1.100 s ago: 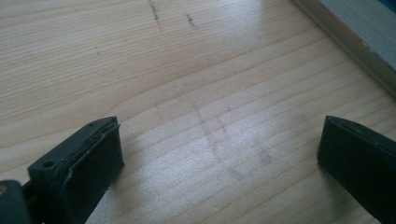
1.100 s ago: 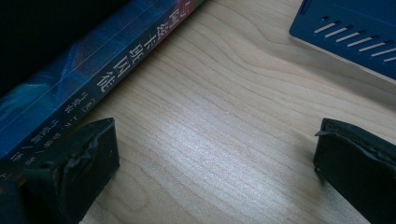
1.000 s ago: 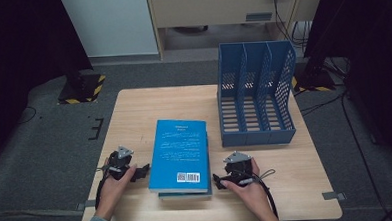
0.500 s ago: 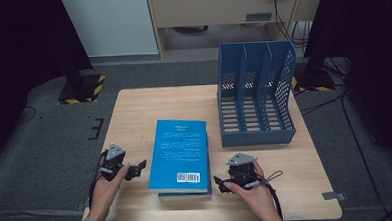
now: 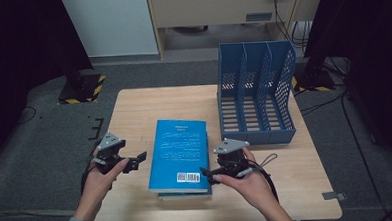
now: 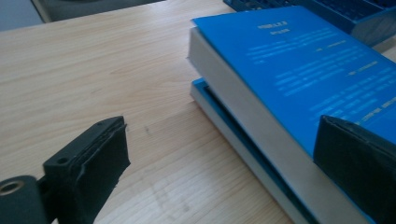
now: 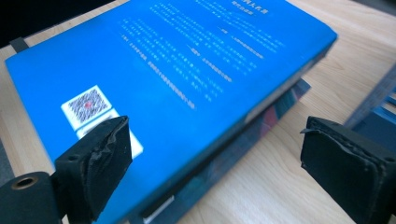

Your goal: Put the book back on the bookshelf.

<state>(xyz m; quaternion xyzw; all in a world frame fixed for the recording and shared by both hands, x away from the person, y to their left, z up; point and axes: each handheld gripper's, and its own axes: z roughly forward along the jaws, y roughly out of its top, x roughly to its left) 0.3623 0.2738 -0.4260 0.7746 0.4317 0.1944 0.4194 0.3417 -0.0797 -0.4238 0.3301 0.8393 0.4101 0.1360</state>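
A bright blue book [image 5: 178,146] lies flat on a second, darker book [image 5: 185,193] near the table's front edge. My left gripper [image 5: 137,162] hovers just left of the stack, open, jaws pointing at its page edge [image 6: 243,107]. My right gripper [image 5: 207,174] hovers at the stack's right front corner, open. Its jaws have just been closing a little and grip nothing. In the right gripper view the blue cover [image 7: 187,70] with its barcode label and the lower book's edge [image 7: 261,126] lie beyond the jaws. Both grippers [image 6: 224,140] [image 7: 233,144] are held above the wood.
A blue three-slot file holder [image 5: 256,95] stands at the table's back right, just beyond the books. The wooden table [image 5: 148,105] has bare room at the back left and front right. Dark floor and cables surround it.
Both hands have lifted their grippers off the table beside the stack. The books have not moved.
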